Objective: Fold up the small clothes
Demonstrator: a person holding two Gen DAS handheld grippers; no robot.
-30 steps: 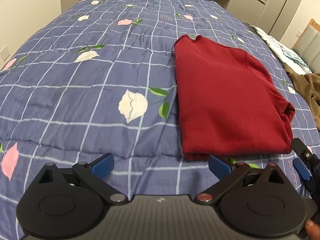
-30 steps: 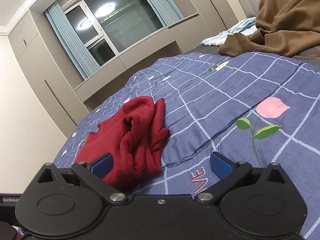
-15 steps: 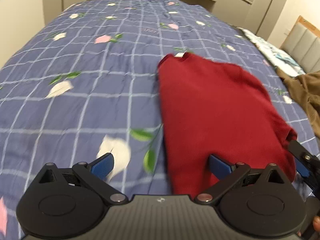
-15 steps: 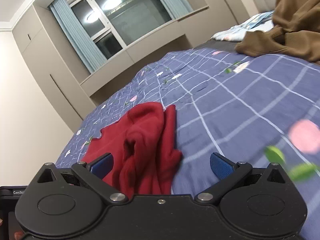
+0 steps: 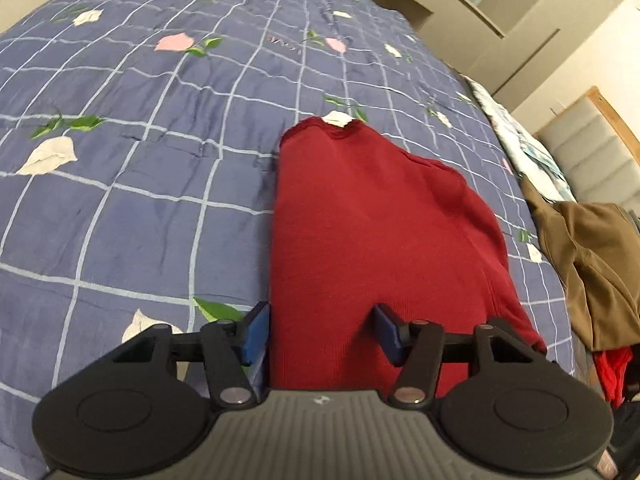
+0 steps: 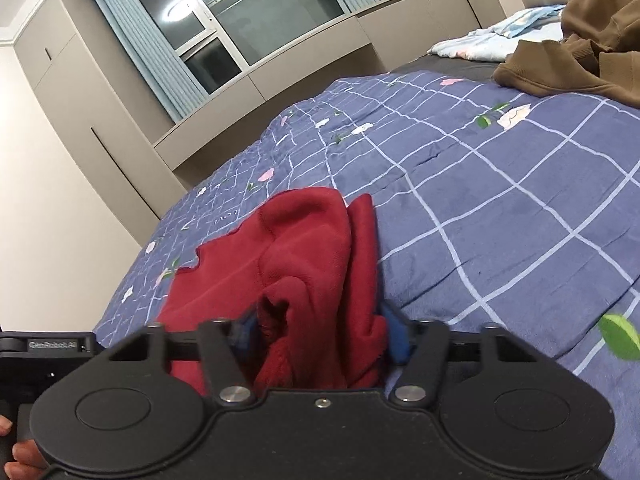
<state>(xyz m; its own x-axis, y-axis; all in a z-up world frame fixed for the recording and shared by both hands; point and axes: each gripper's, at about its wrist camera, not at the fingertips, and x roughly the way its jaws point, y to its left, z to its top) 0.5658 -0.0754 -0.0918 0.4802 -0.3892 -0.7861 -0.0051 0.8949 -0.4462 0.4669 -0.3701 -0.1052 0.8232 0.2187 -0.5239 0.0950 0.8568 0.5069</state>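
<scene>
A: Entry, left side. The red garment [image 5: 380,240] is lying folded lengthwise on the blue checked quilt [image 5: 140,200] of the bed, its white neck label at the far end. The left gripper [image 5: 322,334] is sitting over the near hem, and its jaws are closing with the hem cloth between them. The left blue pad is standing at the garment's left edge, the right pad is resting on top of the cloth.

B: Pressing yet?

A: Cannot tell whether the pads are biting; a wide strip of cloth is still showing between them.

B: Right side. The right gripper [image 6: 320,336] is closing too, around the bunched, rumpled end of the same red garment [image 6: 304,248]. Cloth is filling the gap and partly covering both blue pads, so they seem to be touching it on both sides.

A: Surroundings?

B: A brown garment [image 6: 568,68] is lying heaped at the far right of the bed, well apart from the red one, with pale blue bedding [image 6: 500,38] behind it. A window with blue curtains [image 6: 140,48] is facing the right camera.
</scene>
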